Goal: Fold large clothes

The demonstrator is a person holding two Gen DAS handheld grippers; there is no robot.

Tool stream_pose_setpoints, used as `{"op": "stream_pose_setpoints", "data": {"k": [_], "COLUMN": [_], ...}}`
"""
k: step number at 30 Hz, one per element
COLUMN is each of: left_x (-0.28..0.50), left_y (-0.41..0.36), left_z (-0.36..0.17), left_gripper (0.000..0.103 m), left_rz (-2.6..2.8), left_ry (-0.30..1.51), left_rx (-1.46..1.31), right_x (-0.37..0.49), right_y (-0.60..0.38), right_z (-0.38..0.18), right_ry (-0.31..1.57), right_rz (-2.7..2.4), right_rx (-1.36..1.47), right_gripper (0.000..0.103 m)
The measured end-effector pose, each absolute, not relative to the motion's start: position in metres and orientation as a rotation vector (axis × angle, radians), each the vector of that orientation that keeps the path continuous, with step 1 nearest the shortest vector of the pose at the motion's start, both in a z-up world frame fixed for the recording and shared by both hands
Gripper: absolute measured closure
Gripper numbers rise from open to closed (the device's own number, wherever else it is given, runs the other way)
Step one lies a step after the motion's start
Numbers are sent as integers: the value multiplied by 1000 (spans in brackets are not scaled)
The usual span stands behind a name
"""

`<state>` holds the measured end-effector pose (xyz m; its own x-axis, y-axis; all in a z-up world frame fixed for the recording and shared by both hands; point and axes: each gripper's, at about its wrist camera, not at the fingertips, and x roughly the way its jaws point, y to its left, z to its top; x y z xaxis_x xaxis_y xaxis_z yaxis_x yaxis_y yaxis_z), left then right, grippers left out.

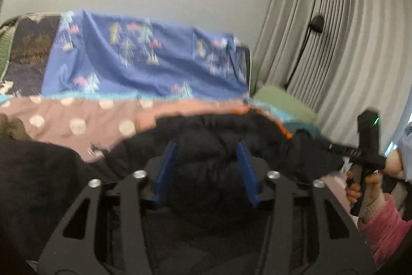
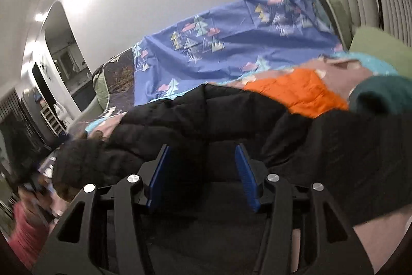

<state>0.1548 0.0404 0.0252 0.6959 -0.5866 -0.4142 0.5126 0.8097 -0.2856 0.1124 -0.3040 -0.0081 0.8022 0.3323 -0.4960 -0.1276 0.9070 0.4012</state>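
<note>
Left gripper (image 1: pixel 206 166) around black jacket (image 1: pixel 211 172), curtain (image 1: pixel 334 30) beyond

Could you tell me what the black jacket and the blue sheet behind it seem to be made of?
Black jacket: probably a synthetic shell over padding, matte, with stitched quilt lines and puffy panels; its orange lining is quilted too, with a slight sheen. Blue sheet: likely thin woven cotton or a blend, matte, printed with trees, hanging in soft creases. Blur leaves the weave unclear.
</note>
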Motion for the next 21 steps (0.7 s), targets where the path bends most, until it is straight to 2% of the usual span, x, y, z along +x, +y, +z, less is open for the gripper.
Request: {"op": "stream_pose_setpoints", "data": {"k": [5, 10, 12, 13, 14, 21], "left_x": [191, 205, 184, 170, 151, 64], "left_y": [-31, -49, -26, -13, 8, 154], "left_z": [-24, -61, -46, -38, -30, -31], "left_gripper": [60, 60, 51, 34, 22, 21], "left_rz": [-553, -452, -481, -479, -451, -202], "left_ry": [648, 750, 730, 703, 658, 593], "left_rx": [-67, -34, -81, -98, -118, -335], "right_x": [132, 167, 151, 144, 132, 99], "right_y": [-242, -224, -235, -238, -241, -192], "right_z": [-31, -88, -79, -73, -63, -31], "right_ry": [635, 829, 793, 768, 728, 592], "right_rz": [308, 138, 161, 156, 139, 205], "right_rx": [299, 203, 247, 244, 231, 104], "right_gripper": [59, 64, 64, 64, 64, 60]}}
